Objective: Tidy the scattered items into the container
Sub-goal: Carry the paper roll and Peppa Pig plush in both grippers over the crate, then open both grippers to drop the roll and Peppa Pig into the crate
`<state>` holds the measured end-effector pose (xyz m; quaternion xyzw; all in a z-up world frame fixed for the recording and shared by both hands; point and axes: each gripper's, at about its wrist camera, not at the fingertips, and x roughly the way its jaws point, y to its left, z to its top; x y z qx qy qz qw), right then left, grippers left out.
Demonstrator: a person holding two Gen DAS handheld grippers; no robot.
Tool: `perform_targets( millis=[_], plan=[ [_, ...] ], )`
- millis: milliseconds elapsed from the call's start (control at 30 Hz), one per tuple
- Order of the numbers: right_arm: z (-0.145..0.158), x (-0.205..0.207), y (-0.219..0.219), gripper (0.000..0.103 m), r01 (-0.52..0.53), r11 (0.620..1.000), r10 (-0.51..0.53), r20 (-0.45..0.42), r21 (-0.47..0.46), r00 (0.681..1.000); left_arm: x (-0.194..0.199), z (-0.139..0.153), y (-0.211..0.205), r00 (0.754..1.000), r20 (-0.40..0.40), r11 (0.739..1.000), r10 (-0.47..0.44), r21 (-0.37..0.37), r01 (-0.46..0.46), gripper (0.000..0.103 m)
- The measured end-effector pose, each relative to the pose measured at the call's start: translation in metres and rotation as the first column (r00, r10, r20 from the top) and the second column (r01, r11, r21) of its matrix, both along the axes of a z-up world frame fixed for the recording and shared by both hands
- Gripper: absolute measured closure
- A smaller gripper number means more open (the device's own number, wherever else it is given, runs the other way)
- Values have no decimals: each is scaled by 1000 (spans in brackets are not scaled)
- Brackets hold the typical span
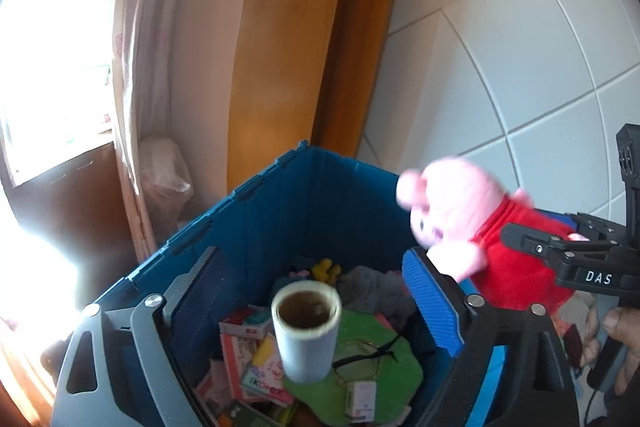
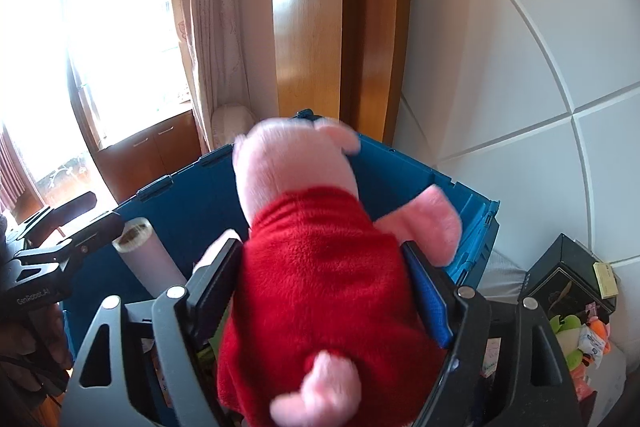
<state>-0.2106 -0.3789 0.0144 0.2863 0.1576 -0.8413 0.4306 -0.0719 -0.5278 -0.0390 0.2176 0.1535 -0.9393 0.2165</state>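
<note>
Plush pig (image 2: 320, 287) hides crate (image 2: 400, 167) contents.

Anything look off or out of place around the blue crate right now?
Yes: the paper roll hangs loose between the left gripper's open fingers above the blue crate, touching neither pad, apparently mid-drop.

super bright window (image 2: 44, 75) on the left, pale curtain (image 2: 200, 27), wooden door frame (image 2: 308, 7), white tiled wall (image 2: 520, 67) on the right.
</note>
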Motion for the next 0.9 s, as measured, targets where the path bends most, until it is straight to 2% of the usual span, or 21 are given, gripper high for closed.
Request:
perform_targets(
  millis=[267,900],
  plan=[
    [4,6,3,25,-5,1000,5,4,-11,1000,1,-5,-4,999,31,1000,11,8,-12,11],
    [5,34,26,25,-18,1000,18,7,-23,1000,22,5,10,1000,13,1000,-9,-16,9,11]
  ],
)
